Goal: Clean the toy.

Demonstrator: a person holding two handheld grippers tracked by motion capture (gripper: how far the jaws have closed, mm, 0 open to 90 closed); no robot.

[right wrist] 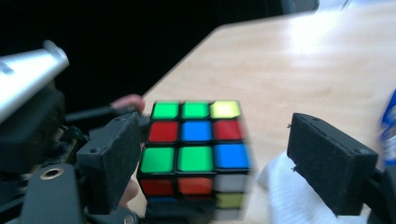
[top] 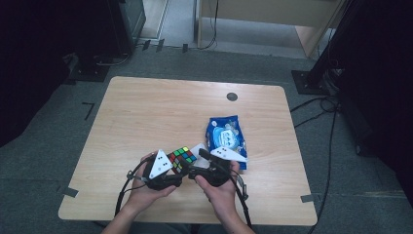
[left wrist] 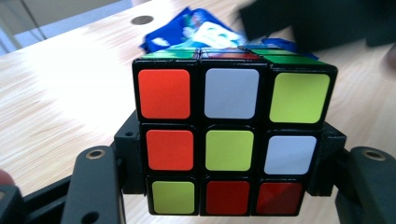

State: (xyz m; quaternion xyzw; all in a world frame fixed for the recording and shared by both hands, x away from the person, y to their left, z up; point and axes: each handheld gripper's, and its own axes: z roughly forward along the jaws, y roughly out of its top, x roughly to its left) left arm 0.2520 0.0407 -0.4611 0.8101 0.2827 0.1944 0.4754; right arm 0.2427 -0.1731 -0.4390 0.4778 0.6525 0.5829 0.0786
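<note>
A scrambled Rubik's cube [top: 182,158] is held just above the table's front edge, between my two hands. My left gripper [top: 171,171] is shut on it: in the left gripper view both black jaws press the sides of the cube [left wrist: 229,107] at its lower rows, and my left gripper [left wrist: 229,161] faces its red, white and yellow face. My right gripper [top: 197,166] comes in from the right. In the right gripper view the cube [right wrist: 196,140] sits between the jaws of my right gripper [right wrist: 222,163], against the left pad [right wrist: 112,163], while the right pad [right wrist: 331,163] stands well clear.
A blue snack packet [top: 225,139] lies on the wooden table [top: 146,112] just beyond my right hand, with a white tissue [top: 198,148] beside it. A round cable hole [top: 232,96] is near the far edge. Dark stands and cables surround the table.
</note>
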